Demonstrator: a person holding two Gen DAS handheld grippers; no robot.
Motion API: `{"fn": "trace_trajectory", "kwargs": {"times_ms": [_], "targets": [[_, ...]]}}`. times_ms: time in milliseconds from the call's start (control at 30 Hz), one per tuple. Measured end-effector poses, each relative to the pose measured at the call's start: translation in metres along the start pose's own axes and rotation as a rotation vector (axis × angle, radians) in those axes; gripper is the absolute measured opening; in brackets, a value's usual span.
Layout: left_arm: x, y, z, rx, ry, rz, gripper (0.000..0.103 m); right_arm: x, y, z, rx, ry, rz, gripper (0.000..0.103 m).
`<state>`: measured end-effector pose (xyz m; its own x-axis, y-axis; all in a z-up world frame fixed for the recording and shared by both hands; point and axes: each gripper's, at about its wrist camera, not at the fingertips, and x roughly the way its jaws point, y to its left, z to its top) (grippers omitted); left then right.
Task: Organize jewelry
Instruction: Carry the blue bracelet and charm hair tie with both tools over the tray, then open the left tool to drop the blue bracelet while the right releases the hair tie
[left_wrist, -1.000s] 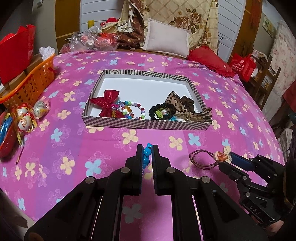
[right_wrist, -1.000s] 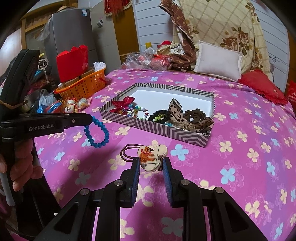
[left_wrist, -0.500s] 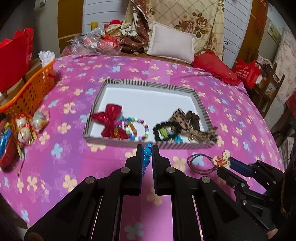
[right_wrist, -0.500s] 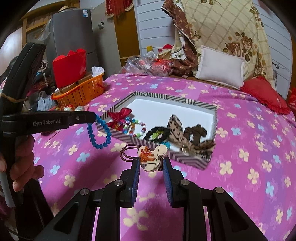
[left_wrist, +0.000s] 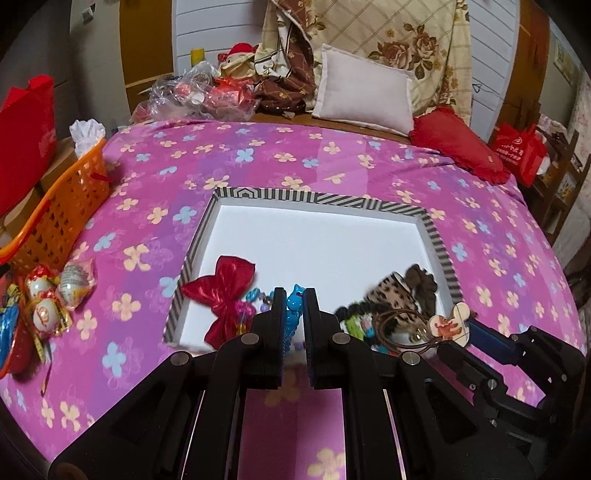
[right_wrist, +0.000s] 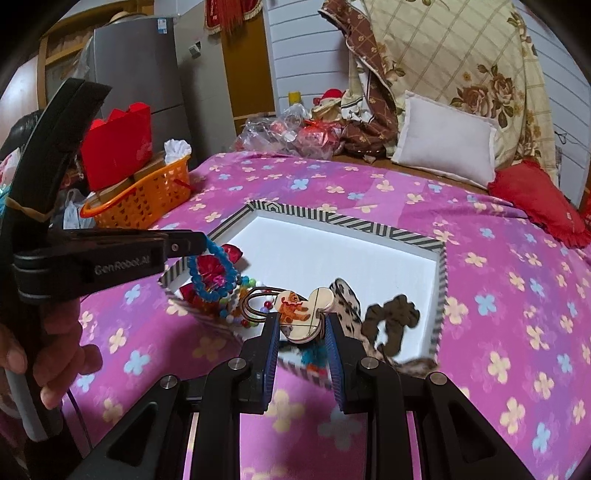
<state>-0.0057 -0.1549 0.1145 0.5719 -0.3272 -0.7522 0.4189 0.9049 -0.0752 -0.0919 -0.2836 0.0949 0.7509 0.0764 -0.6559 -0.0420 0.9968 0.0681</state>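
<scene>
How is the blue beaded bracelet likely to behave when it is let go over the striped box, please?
The blue beaded bracelet hangs as a loop from the left hand-held gripper, so it is probably floppy. Its round beads may roll slightly in the striped box.

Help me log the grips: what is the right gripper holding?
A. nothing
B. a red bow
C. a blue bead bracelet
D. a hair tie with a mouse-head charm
D: the right gripper is shut on the hair tie with a mouse-head charm; the blue bead bracelet hangs from the left gripper.
</scene>
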Motion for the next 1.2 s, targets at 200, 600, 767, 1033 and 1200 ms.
{"fn": "trace_trajectory", "kwargs": {"times_ms": [200,600,767,1033,1200], "targets": [[0.030,0.003,0.011,-0.014,0.021,0.024,0.007,0.034,0.001,0.009,-0.016,0.032,0.008,0.024],[0.072,0.008,0.008,-0.020,0.070,0.062,0.007,0.083,-0.010,0.005,0.001,0.138,-0.006,0.024],[0.087,0.008,-0.003,-0.025,0.108,0.057,0.007,0.090,-0.016,-0.002,0.008,0.173,-0.010,0.024],[0.094,0.010,-0.014,-0.047,0.133,0.047,0.008,0.082,-0.028,-0.010,0.073,0.164,0.011,0.042],[0.089,0.009,-0.017,-0.050,0.141,0.039,0.014,0.067,-0.028,-0.014,0.085,0.140,0.008,0.045]]}}
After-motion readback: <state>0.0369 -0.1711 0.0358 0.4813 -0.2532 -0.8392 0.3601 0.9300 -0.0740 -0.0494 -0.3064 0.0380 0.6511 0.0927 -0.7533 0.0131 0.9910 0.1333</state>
